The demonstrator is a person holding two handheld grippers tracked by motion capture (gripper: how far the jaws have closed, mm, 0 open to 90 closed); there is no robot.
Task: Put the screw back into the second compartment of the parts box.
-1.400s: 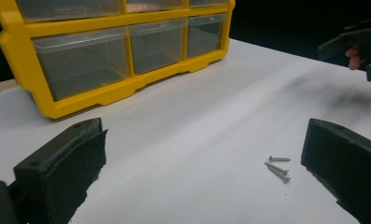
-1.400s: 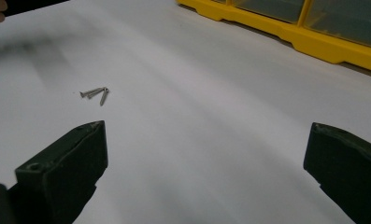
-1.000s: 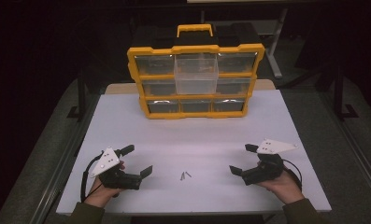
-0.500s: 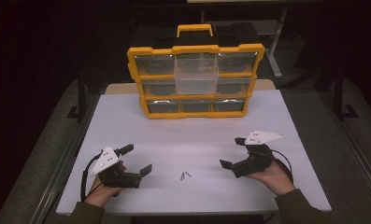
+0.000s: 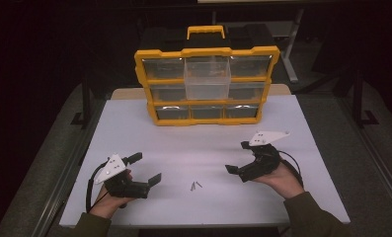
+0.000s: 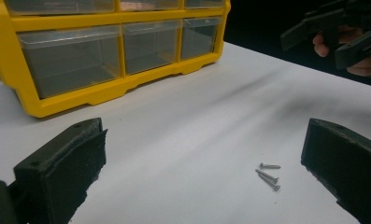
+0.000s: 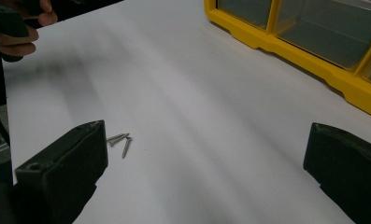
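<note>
Palm-up, right gripper [image 5: 236, 157] beside screws [image 5: 195, 185], fingers apart

Screws [image 5: 195, 185] on table [image 5: 183, 148] between two open-jawed tools.

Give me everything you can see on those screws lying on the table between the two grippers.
The screws are small, thin and silver-grey, metal by the look, lying flat on the white table near its front edge. The left gripper view shows three close together: one a little apart, two side by side and perhaps touching. They lie loose between the left gripper and the right gripper; both stand open and neither touches them. The yellow drawer organizer stands well behind them. Head type is too small to tell.
</note>
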